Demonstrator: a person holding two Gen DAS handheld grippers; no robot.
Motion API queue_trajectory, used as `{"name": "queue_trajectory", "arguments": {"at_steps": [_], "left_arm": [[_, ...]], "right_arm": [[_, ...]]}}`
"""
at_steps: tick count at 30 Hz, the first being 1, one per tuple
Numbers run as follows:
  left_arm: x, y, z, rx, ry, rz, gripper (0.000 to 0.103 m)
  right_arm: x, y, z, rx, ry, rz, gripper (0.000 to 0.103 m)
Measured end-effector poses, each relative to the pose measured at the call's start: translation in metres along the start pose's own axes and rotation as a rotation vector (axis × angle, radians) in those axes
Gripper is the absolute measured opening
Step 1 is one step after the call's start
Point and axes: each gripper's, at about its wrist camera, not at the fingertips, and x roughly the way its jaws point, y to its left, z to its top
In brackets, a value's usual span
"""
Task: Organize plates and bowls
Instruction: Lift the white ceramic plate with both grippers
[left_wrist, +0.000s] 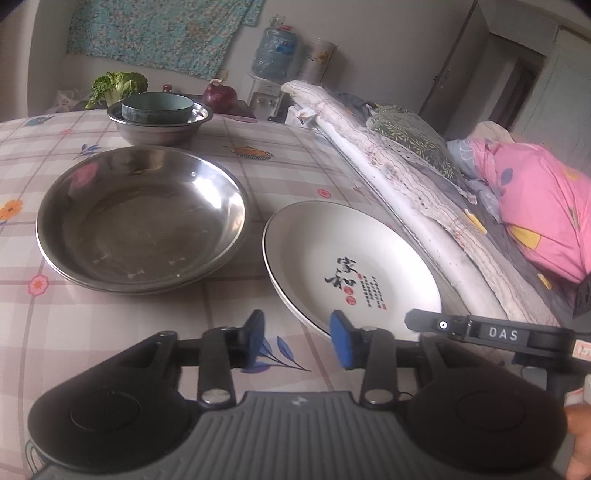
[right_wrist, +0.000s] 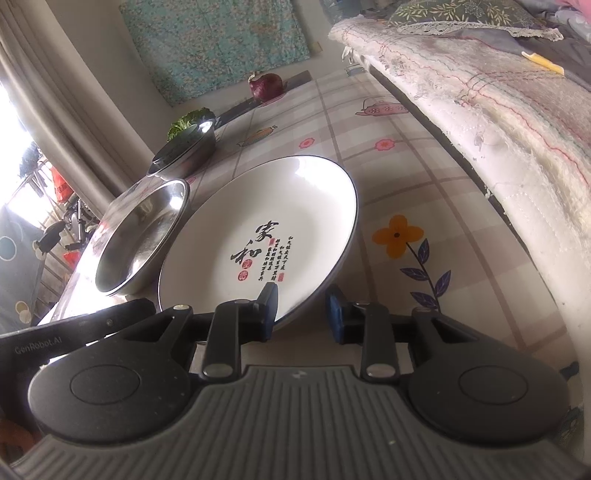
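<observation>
A white plate with black calligraphy (left_wrist: 351, 266) lies on the checked tablecloth, right of stacked steel plates (left_wrist: 142, 218). Farther back a teal bowl (left_wrist: 157, 108) sits inside a steel bowl (left_wrist: 160, 129). My left gripper (left_wrist: 297, 345) is open and empty, just before the white plate's near rim. My right gripper (right_wrist: 302, 314) is open with its jaws either side of the white plate's (right_wrist: 266, 229) near rim, not closed on it. The steel plates (right_wrist: 142, 240) and steel bowl (right_wrist: 184, 151) show to its left. The right gripper's body (left_wrist: 491, 334) shows at the plate's right.
A red onion (left_wrist: 219, 96) and leafy greens (left_wrist: 118, 85) lie at the table's back. A quilt-covered bed edge (left_wrist: 406, 206) runs along the table's right side, with pink bedding (left_wrist: 535, 210) beyond. A water dispenser (left_wrist: 273, 55) stands behind.
</observation>
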Motion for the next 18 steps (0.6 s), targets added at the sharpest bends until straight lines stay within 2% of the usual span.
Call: {"name": "queue_trajectory", "arguments": {"at_steps": [8, 18], "left_arm": [[0.011, -0.002, 0.007, 0.016, 0.005, 0.013, 0.054], [0.03, -0.006, 0.012, 0.03, 0.041, 0.059, 0.054]], "right_arm": [[-0.005, -0.005, 0.009, 0.008, -0.032, -0.027, 0.03], [0.012, -0.016, 0.028, 0.005, -0.043, -0.052, 0.03]]}}
